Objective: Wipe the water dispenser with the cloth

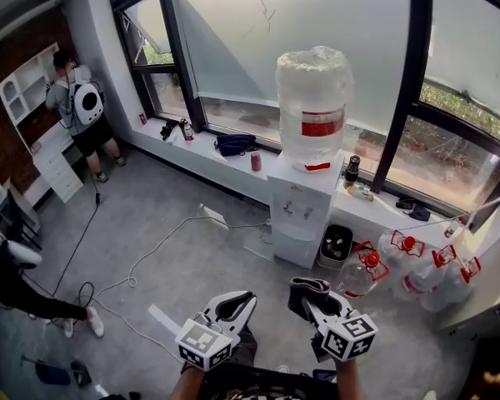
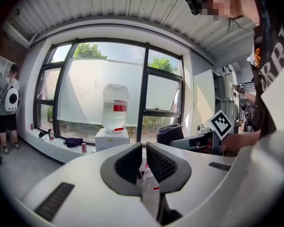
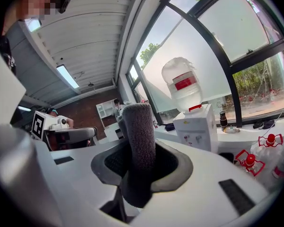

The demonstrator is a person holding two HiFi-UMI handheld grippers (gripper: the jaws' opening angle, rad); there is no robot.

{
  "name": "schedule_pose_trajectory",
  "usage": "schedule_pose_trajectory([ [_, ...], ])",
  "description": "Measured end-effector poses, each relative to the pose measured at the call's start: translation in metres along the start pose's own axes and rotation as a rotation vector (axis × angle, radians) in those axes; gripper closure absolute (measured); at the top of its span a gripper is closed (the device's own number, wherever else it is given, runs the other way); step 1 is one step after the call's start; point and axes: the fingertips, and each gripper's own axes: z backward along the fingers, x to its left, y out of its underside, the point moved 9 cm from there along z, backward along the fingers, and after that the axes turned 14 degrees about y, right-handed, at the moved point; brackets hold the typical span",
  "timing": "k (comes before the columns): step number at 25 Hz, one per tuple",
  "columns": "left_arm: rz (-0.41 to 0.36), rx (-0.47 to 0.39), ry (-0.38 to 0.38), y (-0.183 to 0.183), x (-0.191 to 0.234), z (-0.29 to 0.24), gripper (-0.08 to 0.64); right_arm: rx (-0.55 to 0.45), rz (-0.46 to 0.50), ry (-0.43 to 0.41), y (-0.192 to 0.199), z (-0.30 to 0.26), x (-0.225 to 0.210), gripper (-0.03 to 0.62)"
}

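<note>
- Clamping the cloth in the right gripper, black ribbed pads pressing in on both sides.
- Looking dark grey & fuzzy, folded into a thick roll, sticking up well past the tips.
- Holding the left gripper w/ nothing in it, its dark textured pads standing nearly together w/ only a thin slit btwn.
- Hovering side by side low in the head view, apart, each white-shelled & carrying a marker cube, over a grey matte floor.
- Standing well beyond both, not touching the cloth: water dispenser, white boxy cabinet backing onto the window sill.
- Carrying on top an upturned clear plastic bottle w/ a red label band.
- Sitting just right of the dispenser: small black bin, then spare bottles, clear w/ red caps & handles.
- Standing far left by white shelves: a person wearing a white backpack.
</note>
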Motion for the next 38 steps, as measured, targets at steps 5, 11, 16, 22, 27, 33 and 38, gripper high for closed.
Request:
schedule_pose_trajectory([
  [5,0.001,0.002,0.049,0.0,0.034,-0.009,0.517,0.013,-0.011,0.034,-0.002,-0.032,0.002,0.476],
  [11,-0.002,0.003,0.104,-0.003,0.121,-0.023,0.517,0.018,-0.018,0.117,-0.015,-0.099,0.009,0.476],
  [16,-0.029,0.009,0.175,-0.017,0.204,-0.024,0.517,0.014,-0.032,0.166,-0.038,-0.173,0.032,0.476],
  [22,-0.032,0.018,0.238,-0.024,0.295,-0.023,0.518,0.005,-0.033,0.202,-0.064,-0.263,0.06,0.476],
  [27,-0.032,0.035,0.296,-0.026,0.339,-0.03,0.517,0.001,-0.026,0.251,-0.078,-0.306,0.067,0.476],
  [33,-0.023,0.022,0.356,-0.035,0.369,-0.058,0.517,-0.007,-0.066,0.318,-0.101,-0.344,0.047,0.476],
  [38,-0.038,0.009,0.376,-0.042,0.371,-0.081,0.517,-0.018,-0.097,0.351,-0.12,-0.374,0.012,0.477],
])
